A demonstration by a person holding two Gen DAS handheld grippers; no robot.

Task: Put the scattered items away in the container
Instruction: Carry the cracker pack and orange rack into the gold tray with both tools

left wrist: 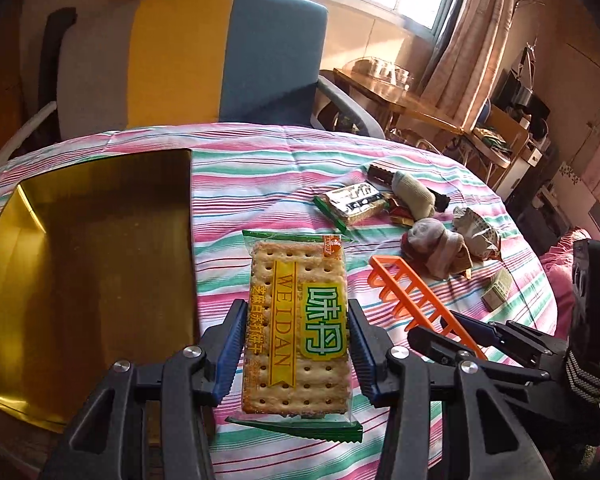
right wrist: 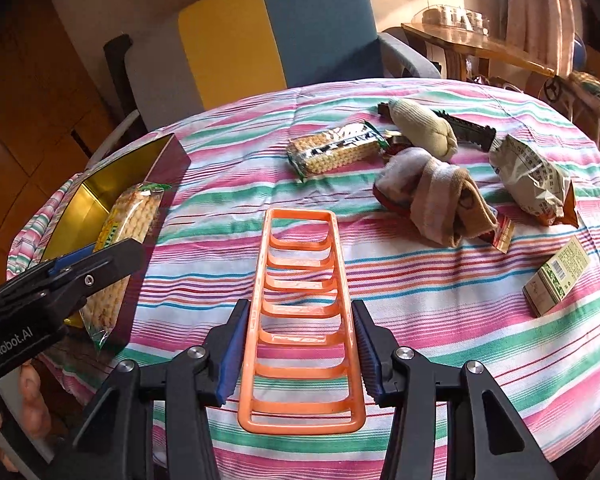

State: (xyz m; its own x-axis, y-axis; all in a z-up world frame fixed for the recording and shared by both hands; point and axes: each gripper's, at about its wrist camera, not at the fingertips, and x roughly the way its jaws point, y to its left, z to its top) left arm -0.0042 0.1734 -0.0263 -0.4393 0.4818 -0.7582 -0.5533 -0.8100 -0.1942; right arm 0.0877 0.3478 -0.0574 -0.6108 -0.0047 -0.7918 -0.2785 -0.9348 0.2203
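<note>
Two grippers each had something pinched: my left gripper [left wrist: 296, 356] had its fingers clamped on the cracker pack [left wrist: 296, 320], carried level beside the gold-lined box [left wrist: 80, 240], while my right gripper [right wrist: 296, 344] squeezed the orange rack [right wrist: 300, 320] by its long rails, its far end out over the striped bench [right wrist: 440, 320]. I judged both were gripped across their narrow width for a clean drop into the box; socks [right wrist: 436, 200] and snack packets [right wrist: 336, 152] lay scattered, well apart from it.

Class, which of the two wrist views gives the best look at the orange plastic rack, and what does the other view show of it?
The right wrist view: the orange rack lies full length between the right tongs, every rung visible, on the striped cloth. The left wrist view shows the rack only obliquely at the side, its near end hidden by the right tongs.
</note>
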